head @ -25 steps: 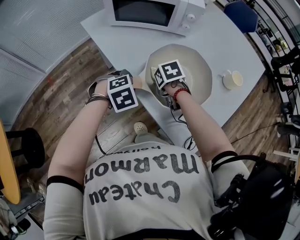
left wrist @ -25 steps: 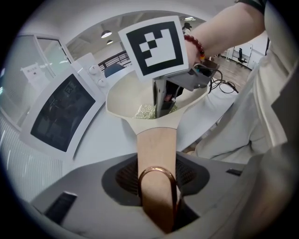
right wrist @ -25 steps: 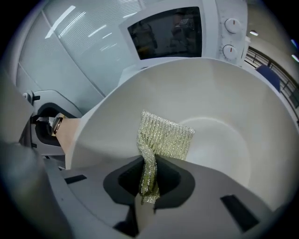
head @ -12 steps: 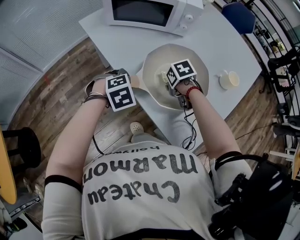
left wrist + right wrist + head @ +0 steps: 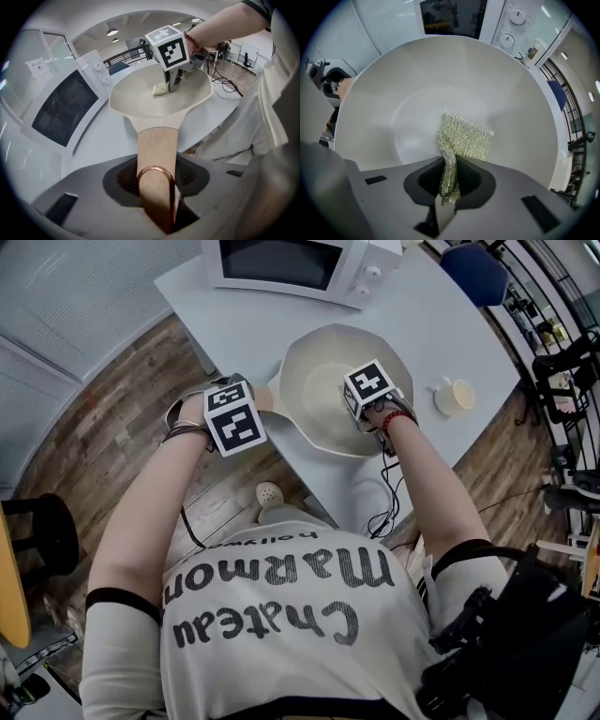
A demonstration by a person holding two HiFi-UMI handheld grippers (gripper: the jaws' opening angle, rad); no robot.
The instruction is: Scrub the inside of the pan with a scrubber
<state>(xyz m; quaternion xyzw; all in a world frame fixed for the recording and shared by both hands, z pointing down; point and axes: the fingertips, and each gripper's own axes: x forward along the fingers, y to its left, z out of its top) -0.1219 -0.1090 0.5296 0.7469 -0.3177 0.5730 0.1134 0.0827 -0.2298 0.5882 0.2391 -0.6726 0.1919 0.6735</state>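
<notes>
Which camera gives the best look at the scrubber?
The right gripper view: the scrubber sits large and central, pinched in the right gripper. The left gripper view shows it tiny; the head view hides it.

The right gripper has slid across the pan, away from the handle and over to the right side. The scrubber it pinches went along.

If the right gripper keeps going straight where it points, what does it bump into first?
The pan, on its inside, most likely. The right gripper points down into it, shut on the shiny scrubber, so the scrubber's loose end would press on the pan first. Whether it already touches is unclear.
</notes>
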